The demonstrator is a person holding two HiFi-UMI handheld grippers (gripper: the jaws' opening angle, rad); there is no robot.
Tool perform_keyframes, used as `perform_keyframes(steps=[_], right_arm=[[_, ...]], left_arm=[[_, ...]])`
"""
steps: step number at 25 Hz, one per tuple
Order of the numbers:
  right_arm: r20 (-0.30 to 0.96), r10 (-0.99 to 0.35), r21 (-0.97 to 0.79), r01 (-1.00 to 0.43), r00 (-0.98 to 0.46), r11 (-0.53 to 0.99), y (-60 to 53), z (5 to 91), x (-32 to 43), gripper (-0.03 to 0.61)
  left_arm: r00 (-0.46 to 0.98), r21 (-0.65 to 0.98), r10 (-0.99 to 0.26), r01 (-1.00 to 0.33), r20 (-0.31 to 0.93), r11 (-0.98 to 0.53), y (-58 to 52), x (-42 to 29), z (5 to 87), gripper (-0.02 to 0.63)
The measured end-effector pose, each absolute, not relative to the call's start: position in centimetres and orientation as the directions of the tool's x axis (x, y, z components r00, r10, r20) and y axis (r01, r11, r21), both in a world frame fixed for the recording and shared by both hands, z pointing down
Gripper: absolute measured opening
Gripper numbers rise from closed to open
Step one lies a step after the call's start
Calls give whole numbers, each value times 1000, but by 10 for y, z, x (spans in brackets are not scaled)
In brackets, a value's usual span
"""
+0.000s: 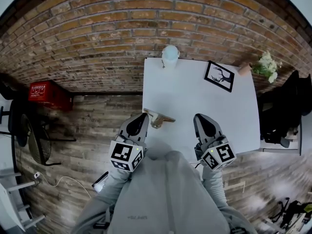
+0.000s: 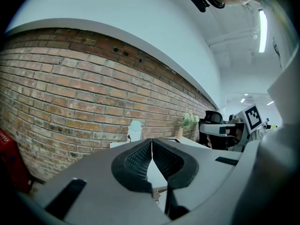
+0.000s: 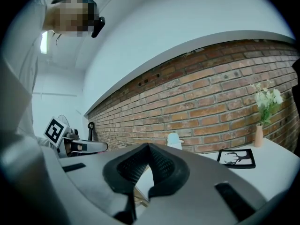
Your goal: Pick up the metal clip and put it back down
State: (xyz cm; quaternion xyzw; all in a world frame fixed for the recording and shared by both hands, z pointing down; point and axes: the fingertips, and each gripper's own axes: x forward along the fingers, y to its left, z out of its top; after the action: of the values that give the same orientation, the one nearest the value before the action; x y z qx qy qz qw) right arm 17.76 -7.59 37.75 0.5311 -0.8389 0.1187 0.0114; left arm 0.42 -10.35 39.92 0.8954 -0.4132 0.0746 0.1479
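Brass-coloured and folded from thin sheet, the metal clip [image 1: 159,117] lies on the white rectangular table [image 1: 195,94], close to its left edge and towards the side nearest the person. The left gripper [image 1: 144,115], grey with black ribbed pads, has its tip just beside the clip's left end; the head view does not show whether the two touch. In the left gripper view its jaws are pressed together at the tips with nothing caught between them, and a bit of the clip shows below them. The right gripper [image 1: 199,117] hovers over the near part of the table, well apart from the clip. Its jaws are likewise closed tight on nothing.

At the table's far edge a pale, round-topped jar [image 1: 170,56] stands against the red-brown brick wall [image 1: 97,33]. A black-framed picture of an antlered deer head [image 1: 219,76] lies flat towards the far right corner. Near it stands a small tan vase of white flowers [image 1: 265,65]. To the left, a red plastic crate [image 1: 46,92] sits on the wooden plank floor [image 1: 102,126] by the wall.
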Motion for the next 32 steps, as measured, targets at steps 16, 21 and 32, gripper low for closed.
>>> perform_keyframes(steps=[16, 21, 32], right_arm=[[176, -886, -128, -903, -428, 411, -83, 376, 167, 23], [181, -890, -123, -907, -419, 403, -82, 378, 166, 23], [203, -892, -107, -914, -405, 391, -78, 382, 163, 23]], left_arm=[[635, 210, -723, -772, 272, -600, -109, -8, 404, 28], [635, 212, -722, -772, 275, -599, -108, -10, 407, 28], [638, 219, -718, -770, 277, -599, -105, -13, 409, 28]])
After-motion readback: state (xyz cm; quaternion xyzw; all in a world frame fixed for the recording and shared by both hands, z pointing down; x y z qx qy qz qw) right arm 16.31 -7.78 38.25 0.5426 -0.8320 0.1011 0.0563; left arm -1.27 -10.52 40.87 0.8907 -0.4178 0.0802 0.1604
